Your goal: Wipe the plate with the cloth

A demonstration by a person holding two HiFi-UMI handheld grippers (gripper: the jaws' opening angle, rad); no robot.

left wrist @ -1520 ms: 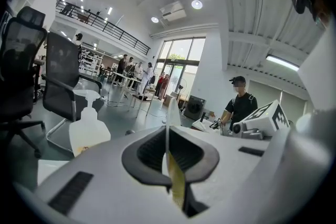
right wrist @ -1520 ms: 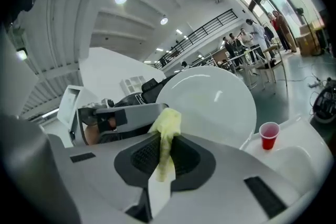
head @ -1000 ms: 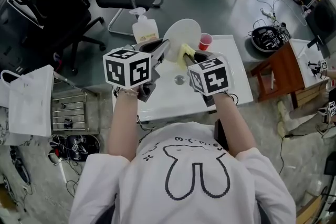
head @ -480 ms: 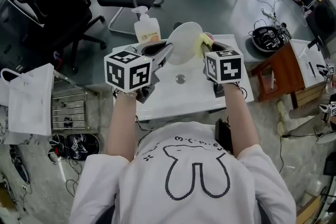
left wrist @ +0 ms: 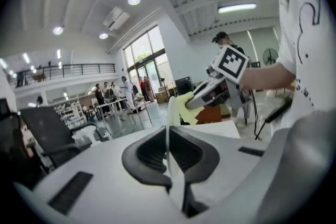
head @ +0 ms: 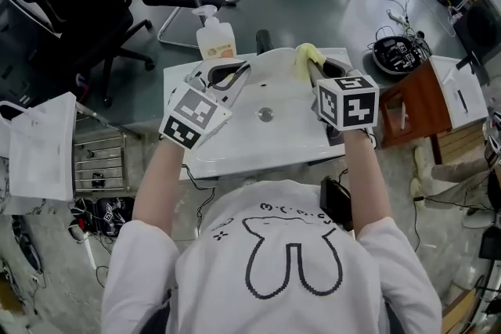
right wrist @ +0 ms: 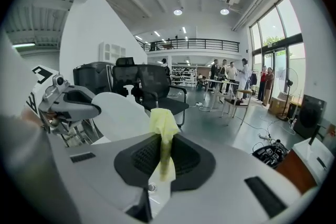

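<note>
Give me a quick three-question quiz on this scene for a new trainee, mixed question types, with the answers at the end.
1. True or false: the left tongs are shut on the rim of the plate.
2. What do the right tongs hold? A) a sponge B) a yellow cloth C) a brush
3. Fill in: on the far edge of the white basin, beyond the left tongs, stands a ____.

Key
1. True; the plate sits edge-on between the closed jaws.
2. B
3. pump bottle
</note>
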